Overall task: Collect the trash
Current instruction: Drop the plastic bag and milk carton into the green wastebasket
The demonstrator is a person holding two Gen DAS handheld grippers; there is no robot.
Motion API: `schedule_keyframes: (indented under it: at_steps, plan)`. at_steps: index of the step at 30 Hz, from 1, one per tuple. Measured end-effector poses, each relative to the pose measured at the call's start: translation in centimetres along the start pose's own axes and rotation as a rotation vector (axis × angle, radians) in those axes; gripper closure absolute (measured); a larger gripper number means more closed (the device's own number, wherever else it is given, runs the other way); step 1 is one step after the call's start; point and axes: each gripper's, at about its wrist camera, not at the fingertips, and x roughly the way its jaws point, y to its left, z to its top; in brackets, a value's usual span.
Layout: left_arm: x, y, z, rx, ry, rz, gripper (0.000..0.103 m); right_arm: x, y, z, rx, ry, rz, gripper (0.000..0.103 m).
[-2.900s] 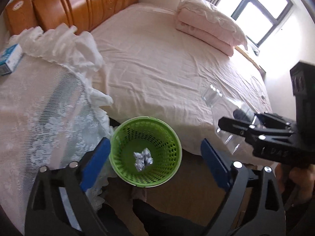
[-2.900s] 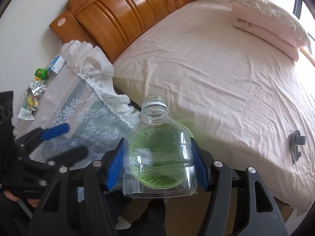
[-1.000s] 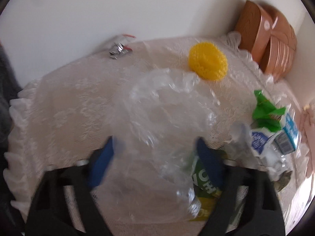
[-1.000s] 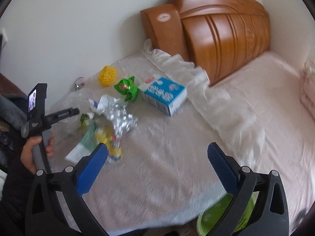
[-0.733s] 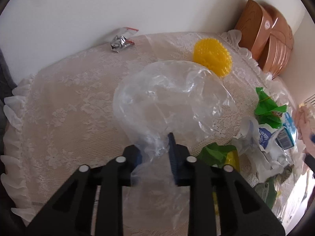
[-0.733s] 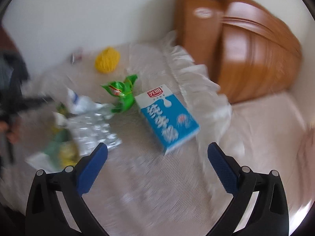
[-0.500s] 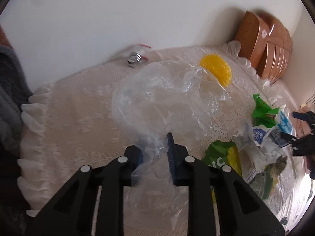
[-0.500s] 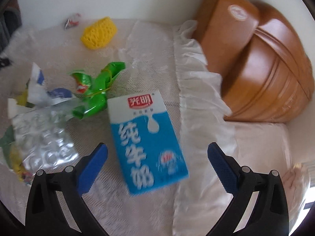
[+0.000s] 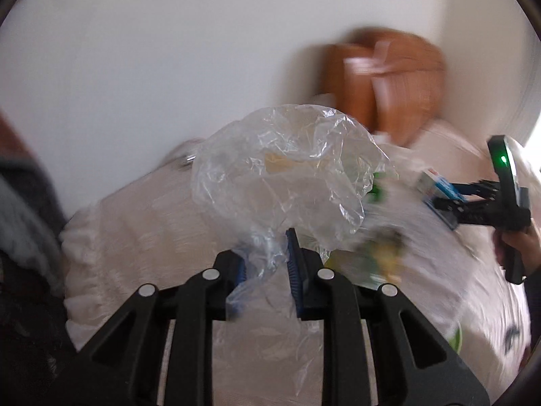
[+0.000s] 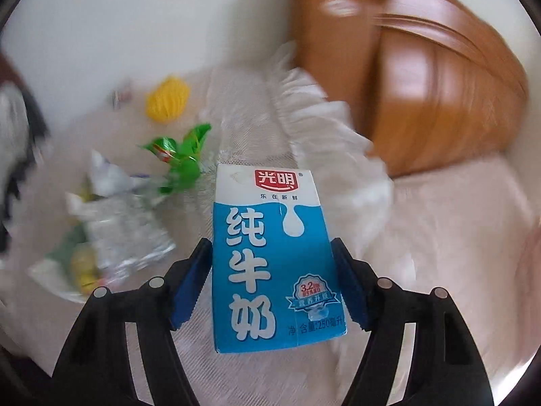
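1. The left gripper pinches a crumpled clear plastic bag at centre frame, lifted off the lace-covered table.
2. The right gripper has just been closing; its blue pads flank the blue-and-white milk carton, apparently touching.
3. Left on the table: a green wrapper, a yellow mesh ball and silver foil packets at left frame. No bin is in view.

We see a clear, crinkled plastic bag, thin and glossy. The carton looks like smooth printed paperboard with a slight sheen. White lace cloth covers the bench, matt and finely meshed. The headboard is polished, glossy wood. The green wrapper is shiny foil-like plastic. The tongs are matt black plastic with ribbed blue pads.
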Motion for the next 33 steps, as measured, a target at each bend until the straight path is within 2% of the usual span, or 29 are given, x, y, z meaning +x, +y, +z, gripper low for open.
schedule_keyframes:
  at_steps: [4,9,10,14,17,19,23,25,27,31,33]
  plan:
    - [-2.2,-6.7,-0.9,0.1,-0.006,-0.149,0.082,-7.6,-2.9,-6.5,0.222,-0.111,0.032,0.032]
    - [-2.7,-17.4,-3.4,0.28,0.04,-0.356,0.082,-16.8,-6.0,-16.3,0.374,-0.168,-0.051,0.032]
    - [-2.5,-20.1,-4.3,0.322,0.065,-0.41,0.082,-18.1,-6.6,-18.0,0.397,-0.167,-0.074,0.032]
    - [-1.0,-27.6,-7.4,0.414,0.177,-0.545,0.082,-23.2,-9.1,-24.7,0.497,-0.17,-0.179,0.032]
    - [0.6,-32.8,-10.1,0.49,0.252,-0.6,0.082,-25.4,-11.2,-28.7,0.587,-0.184,-0.23,0.032]
    - [2.1,-35.3,-11.5,0.525,0.307,-0.619,0.082,-26.3,-12.7,-31.3,0.654,-0.193,-0.253,0.032]
    - [5.8,-39.7,-14.4,0.567,0.428,-0.641,0.081,-26.5,-14.5,-34.1,0.717,-0.193,-0.256,0.032]
    - [7.1,-41.4,-15.7,0.585,0.465,-0.626,0.072,-26.3,-15.3,-35.2,0.728,-0.183,-0.244,0.032]
    - [8.1,-42.3,-16.3,0.588,0.473,-0.608,0.051,-25.9,-15.8,-35.8,0.726,-0.168,-0.238,0.032]
    - [9.1,-43.1,-17.1,0.582,0.481,-0.585,0.033,-25.1,-16.4,-36.9,0.733,-0.143,-0.221,0.032]
    - [8.4,-43.4,-17.4,0.57,0.478,-0.579,0.024,-24.8,-16.3,-37.3,0.735,-0.134,-0.216,0.032]
